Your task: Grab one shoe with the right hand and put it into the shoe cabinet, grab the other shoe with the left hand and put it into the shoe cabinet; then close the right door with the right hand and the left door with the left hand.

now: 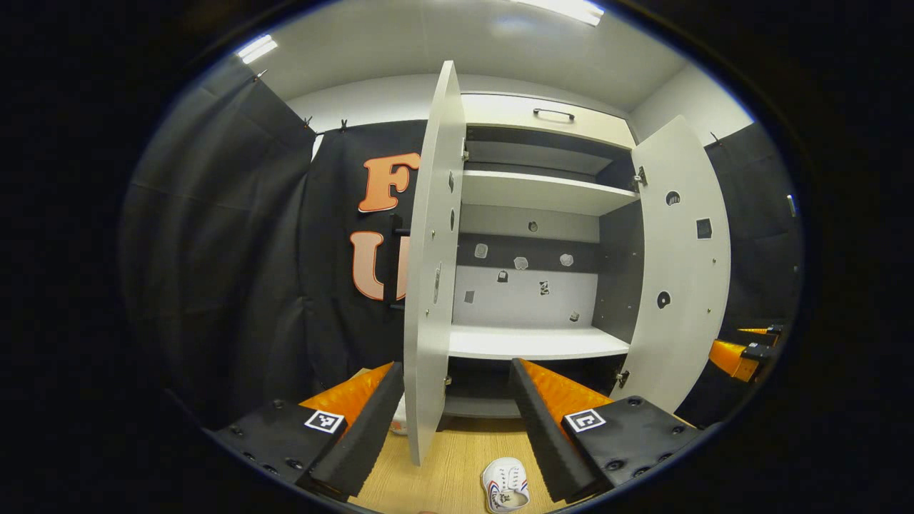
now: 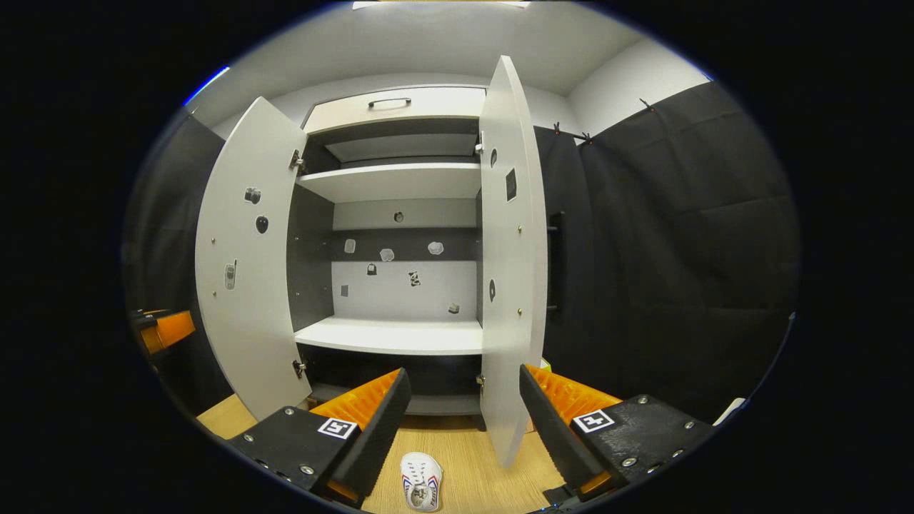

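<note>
Nothing looks done yet: my left gripper (image 1: 457, 421) and my right gripper (image 2: 463, 421) both hang with fingers spread wide, holding nothing. A white shoe (image 2: 421, 482) lies on the wooden floor (image 2: 485, 457) in front of the shoe cabinet (image 2: 400, 335), whose shelves I see bare. The left door (image 1: 432, 271) and right door (image 2: 510, 264) stand open, so both shoes and both doors are left, I judge

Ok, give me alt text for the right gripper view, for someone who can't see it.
The right gripper hangs open above a white shoe on the wooden floor, facing a shoe cabinet with both doors open and bare shelves. The left gripper shows at the left edge.
</note>
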Motion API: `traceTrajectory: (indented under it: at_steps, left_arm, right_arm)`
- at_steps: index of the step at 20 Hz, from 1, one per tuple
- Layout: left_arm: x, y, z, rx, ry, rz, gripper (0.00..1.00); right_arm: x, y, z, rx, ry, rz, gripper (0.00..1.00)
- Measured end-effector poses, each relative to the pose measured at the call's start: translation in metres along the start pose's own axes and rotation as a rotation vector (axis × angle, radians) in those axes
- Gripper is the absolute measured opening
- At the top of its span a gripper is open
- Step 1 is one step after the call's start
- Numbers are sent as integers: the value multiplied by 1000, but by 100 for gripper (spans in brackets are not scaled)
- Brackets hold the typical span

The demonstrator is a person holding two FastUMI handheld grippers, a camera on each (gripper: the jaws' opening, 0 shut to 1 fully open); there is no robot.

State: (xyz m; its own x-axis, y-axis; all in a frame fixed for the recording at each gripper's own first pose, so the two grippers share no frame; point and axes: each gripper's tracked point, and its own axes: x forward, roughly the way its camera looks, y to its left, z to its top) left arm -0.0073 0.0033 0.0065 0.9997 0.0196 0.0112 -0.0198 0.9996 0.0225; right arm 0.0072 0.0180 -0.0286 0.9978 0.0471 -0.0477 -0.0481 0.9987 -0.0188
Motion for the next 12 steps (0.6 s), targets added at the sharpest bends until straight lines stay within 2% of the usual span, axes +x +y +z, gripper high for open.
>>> traceTrajectory:
  at_steps: [3,4,8,12]
  left_arm:
    - [-2,0,-1,-5,3,0,99]
    - [-2,0,0,-6,3,0,94]
    - [-4,1,2,0,-2,5,99]
    - [-6,3,1,4,0,10,99]
  right_arm:
    - [6,4,-24,-2,39,8,94]
    - [8,6,-35,-3,59,12,94]
    - [17,16,-91,-7,158,33,94]
    - [26,26,-156,21,280,60,94]
